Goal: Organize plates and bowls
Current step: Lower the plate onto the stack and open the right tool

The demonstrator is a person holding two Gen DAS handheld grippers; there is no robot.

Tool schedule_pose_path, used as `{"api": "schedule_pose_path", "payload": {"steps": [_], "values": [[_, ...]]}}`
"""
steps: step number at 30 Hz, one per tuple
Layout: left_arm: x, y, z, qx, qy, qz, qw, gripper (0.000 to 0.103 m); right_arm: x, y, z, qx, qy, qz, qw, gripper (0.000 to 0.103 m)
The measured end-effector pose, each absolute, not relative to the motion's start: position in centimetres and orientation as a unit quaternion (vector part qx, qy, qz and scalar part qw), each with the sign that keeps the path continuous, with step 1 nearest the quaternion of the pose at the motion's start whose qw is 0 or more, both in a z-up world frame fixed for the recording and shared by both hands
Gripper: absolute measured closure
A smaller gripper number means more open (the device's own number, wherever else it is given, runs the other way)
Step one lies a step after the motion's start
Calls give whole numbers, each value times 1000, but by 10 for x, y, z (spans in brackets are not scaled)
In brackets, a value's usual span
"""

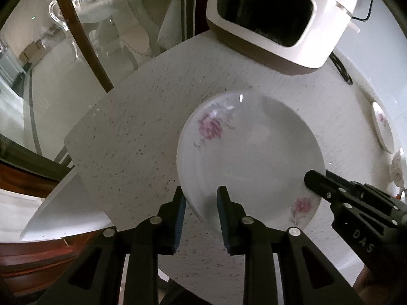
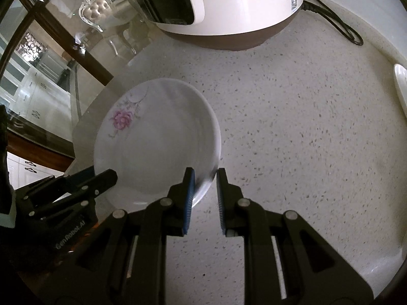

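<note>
A white plate (image 1: pixel 249 157) (image 2: pixel 157 137) with pink flowers lies on the speckled counter (image 1: pixel 140 127) (image 2: pixel 292 127), close to its left corner. My left gripper (image 1: pixel 202 193) straddles the plate's near-left rim; one pad is outside the edge and the other hovers over the inside, so it is open. My right gripper (image 2: pixel 204 175) is shut on the plate's near-right rim, which fills the gap between its blue pads. Each view shows the other gripper's fingers (image 1: pixel 320 181) (image 2: pixel 106 176) at the opposite side of the plate.
A white appliance (image 1: pixel 279 20) (image 2: pixel 229 7) with a brown base stands behind the plate, its black cord (image 2: pixel 338 25) trailing right. More flowered dishes (image 1: pixel 381 127) (image 2: pixel 400 86) sit at the far right. A glass panel with a dark wood frame (image 1: pixel 84 38) borders the counter's left edge.
</note>
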State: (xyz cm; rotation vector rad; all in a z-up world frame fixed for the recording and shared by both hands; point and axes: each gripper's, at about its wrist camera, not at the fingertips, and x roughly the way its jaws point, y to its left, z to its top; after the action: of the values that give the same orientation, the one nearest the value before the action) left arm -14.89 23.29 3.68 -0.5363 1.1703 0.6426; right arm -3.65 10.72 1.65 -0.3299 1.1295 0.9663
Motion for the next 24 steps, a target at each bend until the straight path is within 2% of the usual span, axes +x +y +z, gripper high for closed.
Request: {"api": "schedule_pose_path", "payload": {"steps": [8, 10, 13, 15, 18, 24], "values": [[-147, 232, 35, -227, 545, 297, 751, 77, -38, 108, 14, -152, 517, 439, 719, 78], [-147, 229, 36, -223, 548, 297, 750, 73, -37, 109, 14, -151, 519, 439, 718, 78], [-145, 227, 36, -220, 550, 294, 750, 68, -35, 108, 15, -148, 522, 437, 718, 68], [-143, 228, 38, -212, 551, 298, 750, 58, -35, 106, 16, -147, 519, 436, 720, 61], [-139, 227, 43, -202, 546, 307, 753, 48, -34, 103, 19, -144, 516, 436, 723, 58], [-130, 223, 51, -182, 543, 305, 761, 47, -24, 97, 27, -132, 512, 428, 733, 55]]}}
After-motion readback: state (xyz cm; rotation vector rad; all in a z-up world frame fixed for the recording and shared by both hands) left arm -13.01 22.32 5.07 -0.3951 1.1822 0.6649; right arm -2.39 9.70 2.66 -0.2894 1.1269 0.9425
